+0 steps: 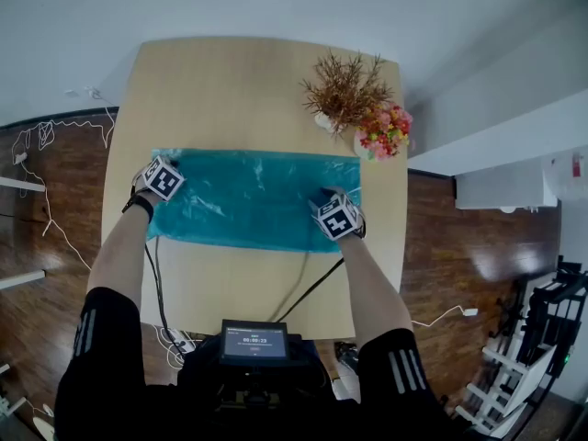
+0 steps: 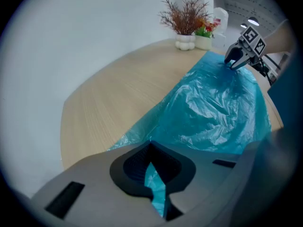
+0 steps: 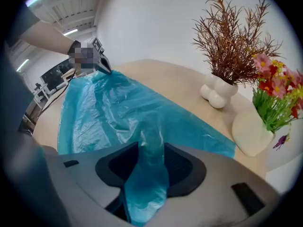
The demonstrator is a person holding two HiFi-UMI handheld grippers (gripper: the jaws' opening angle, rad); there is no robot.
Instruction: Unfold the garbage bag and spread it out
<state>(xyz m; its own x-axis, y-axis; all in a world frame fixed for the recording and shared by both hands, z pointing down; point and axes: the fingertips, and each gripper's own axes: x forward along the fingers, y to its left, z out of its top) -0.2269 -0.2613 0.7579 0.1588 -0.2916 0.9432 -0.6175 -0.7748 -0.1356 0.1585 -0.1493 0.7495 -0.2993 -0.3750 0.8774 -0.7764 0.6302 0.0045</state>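
A translucent blue garbage bag (image 1: 248,200) lies stretched as a wide band across the light wooden table (image 1: 230,90). My left gripper (image 1: 158,175) is at the bag's left end, shut on a thin pinch of the film (image 2: 155,183). At the bag's right end, my right gripper (image 1: 333,211) is shut on a thicker bunch of bag (image 3: 144,174) that fills the gap between its pads. The left gripper view shows the bag (image 2: 213,108) running crinkled toward the right gripper (image 2: 235,60). In the right gripper view the bag (image 3: 118,112) reaches to the left gripper (image 3: 102,64).
A white vase of dried brown twigs (image 1: 342,90) and a cream vase of pink and red flowers (image 1: 381,134) stand at the table's far right, just beyond the bag's corner. Cables trail over the wooden floor (image 1: 46,209). A small screen (image 1: 254,341) sits at my chest.
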